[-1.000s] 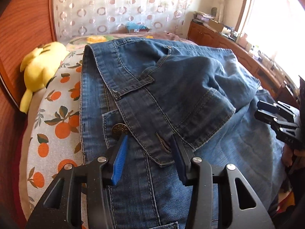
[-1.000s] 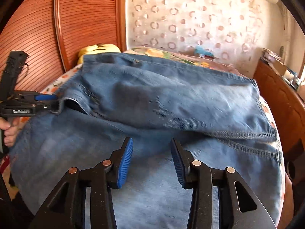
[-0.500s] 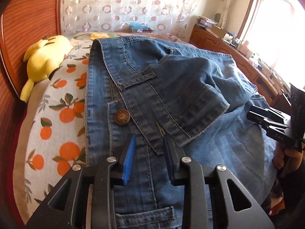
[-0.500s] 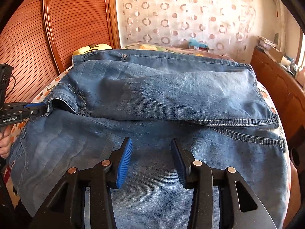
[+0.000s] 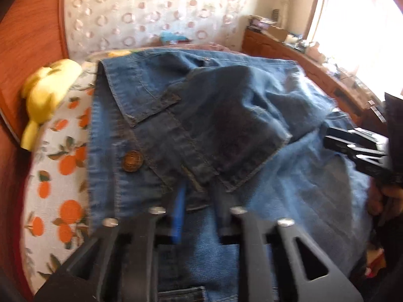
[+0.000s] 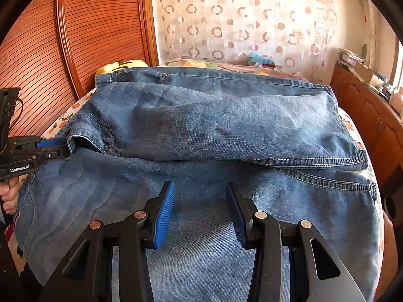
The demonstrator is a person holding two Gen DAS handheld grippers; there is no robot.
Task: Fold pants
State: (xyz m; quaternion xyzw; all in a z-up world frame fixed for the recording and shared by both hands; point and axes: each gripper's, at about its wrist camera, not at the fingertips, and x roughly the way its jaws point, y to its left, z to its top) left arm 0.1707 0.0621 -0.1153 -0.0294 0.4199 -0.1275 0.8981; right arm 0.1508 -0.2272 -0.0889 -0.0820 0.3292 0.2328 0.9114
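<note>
With the jeans (image 6: 201, 130) spread half-folded on the bed, the left gripper (image 5: 199, 201) is closing on the waistband flap while the right gripper (image 6: 200, 211) hovers open; a shallow pinch could slip.

I'm carrying black grippers: my right gripper (image 6: 200, 212) is showing ribbed blue pads (image 6: 165, 214) and silver screws; my left gripper (image 6: 54, 148) is bearing white "GenRobot.AI" lettering.

Home bedroom, orange-print bedsheet (image 5: 50, 176) against slatted wooden headboard (image 6: 100, 25), yellow plush toy (image 5: 47, 93) beside headboard, ring-patterned sheer curtain (image 6: 239, 17) beyond it
</note>
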